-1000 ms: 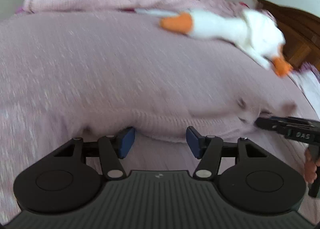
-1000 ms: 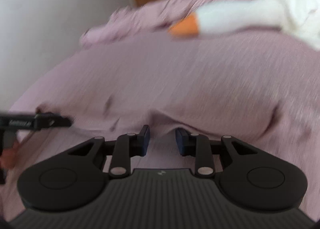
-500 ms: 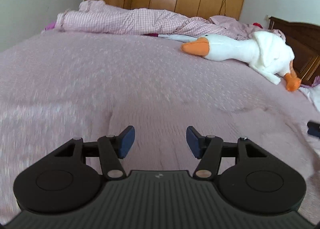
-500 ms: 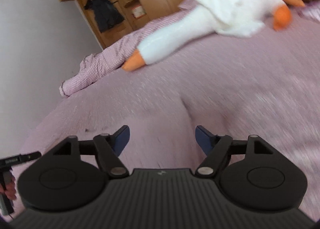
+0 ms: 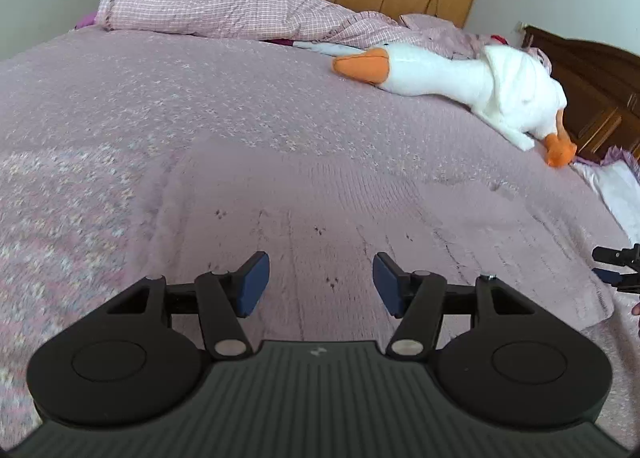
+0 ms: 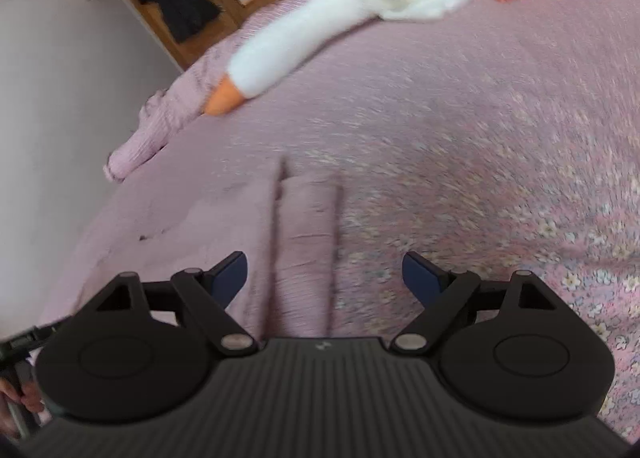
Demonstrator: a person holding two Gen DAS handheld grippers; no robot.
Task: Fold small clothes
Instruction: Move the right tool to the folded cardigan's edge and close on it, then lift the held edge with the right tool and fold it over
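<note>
While the pink knit garment (image 5: 320, 213) lies flat on the floral bedspread (image 5: 120, 97), left gripper (image 5: 320, 284) and right gripper (image 6: 325, 278) hover wide, empty; plush goose (image 5: 460, 81) at two o'clock.

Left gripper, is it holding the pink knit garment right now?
No, the left gripper is open with nothing between its blue pads, and the pink knit garment lies flat on the bed beneath it.

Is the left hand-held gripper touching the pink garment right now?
Apart. In the left wrist view the left hand-held gripper is open and empty, its blue pads clear of the pink garment lying flat on the bedspread.
</note>
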